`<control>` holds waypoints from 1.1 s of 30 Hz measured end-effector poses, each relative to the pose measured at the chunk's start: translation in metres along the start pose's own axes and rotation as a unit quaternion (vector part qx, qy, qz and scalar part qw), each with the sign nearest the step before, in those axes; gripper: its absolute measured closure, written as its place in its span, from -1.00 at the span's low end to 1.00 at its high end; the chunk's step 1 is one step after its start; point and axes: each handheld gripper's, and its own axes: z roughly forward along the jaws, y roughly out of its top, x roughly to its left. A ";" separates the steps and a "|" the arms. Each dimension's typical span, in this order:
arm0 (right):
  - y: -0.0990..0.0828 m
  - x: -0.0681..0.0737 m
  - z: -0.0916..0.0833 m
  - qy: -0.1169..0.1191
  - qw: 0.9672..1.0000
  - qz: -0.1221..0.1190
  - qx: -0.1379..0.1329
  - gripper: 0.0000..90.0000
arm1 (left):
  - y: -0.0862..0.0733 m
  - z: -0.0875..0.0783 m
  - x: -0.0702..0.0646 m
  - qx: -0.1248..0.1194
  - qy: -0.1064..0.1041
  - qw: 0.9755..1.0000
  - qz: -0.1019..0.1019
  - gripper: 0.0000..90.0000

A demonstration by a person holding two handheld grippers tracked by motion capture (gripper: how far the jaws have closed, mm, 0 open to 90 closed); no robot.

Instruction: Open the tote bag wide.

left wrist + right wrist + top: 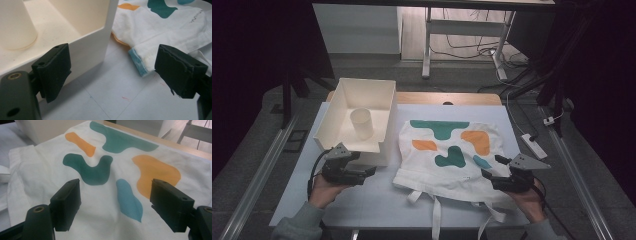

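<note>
Two hand-held grippers, both spread, nothing pinched. Left hand-held gripper sits low by the white bin, one white cup upright inside. Right hand-held gripper hovers over the near right edge of the white apron, spread flat on the desk, teal/orange blobs, no legible text.

white bin left, bare table beside

cloth between right jaws: soft woven cotton, matt, creased, flat printed patches. box by left jaw: smooth matt cream plastic. cup inside: same. mat under jaws: smooth matt sheet. pads: matt black plastic.
</note>
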 end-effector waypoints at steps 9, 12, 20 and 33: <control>0.004 0.002 0.001 0.001 1.000 -0.005 0.000 -0.45 | -0.002 -0.003 -0.005 -0.001 0.000 1.000 0.010 -0.69; 0.002 -0.003 0.002 0.000 1.000 0.009 -0.003 -0.45 | -0.003 -0.003 0.000 -0.005 0.003 1.000 -0.004 -0.68; -0.002 -0.005 0.005 -0.001 1.000 0.006 0.007 -0.45 | -0.006 0.000 0.005 0.001 0.012 1.000 -0.008 -0.68; 0.017 0.008 0.000 0.020 0.999 -0.033 0.012 -0.42 | -0.002 -0.010 -0.007 -0.005 0.024 1.000 0.006 -0.62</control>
